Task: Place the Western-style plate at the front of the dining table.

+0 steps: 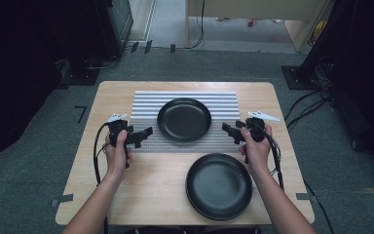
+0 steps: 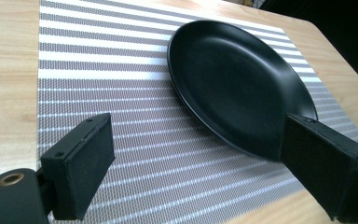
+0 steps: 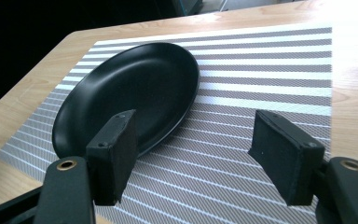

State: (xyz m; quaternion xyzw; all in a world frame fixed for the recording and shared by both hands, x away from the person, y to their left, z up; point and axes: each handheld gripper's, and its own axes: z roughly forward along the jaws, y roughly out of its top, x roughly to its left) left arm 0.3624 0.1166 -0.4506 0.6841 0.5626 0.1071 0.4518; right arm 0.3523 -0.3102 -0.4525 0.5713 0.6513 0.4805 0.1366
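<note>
You held both grippers just off the table, one on each side of the black plate on the mat [image 1: 184, 119], each pointing in at it. Your left gripper [image 1: 146, 132] had its jaws wide apart with nothing between them, and the plate lay just ahead and toward its right jaw, its near rim close to that pad. Your right gripper [image 1: 228, 130] was likewise spread and empty, the plate ahead and off toward its left jaw. The plate sat flat and centred on the striped placemat [image 1: 146, 105], apart from both grippers.

The likely trouble was the second black plate [image 1: 219, 185], lying near the table edge just behind your right gripper: drawing that hand back low could have knocked it. Going in again, a pad catching the woven mat instead of the rim could have dragged mat and plate together.
</note>
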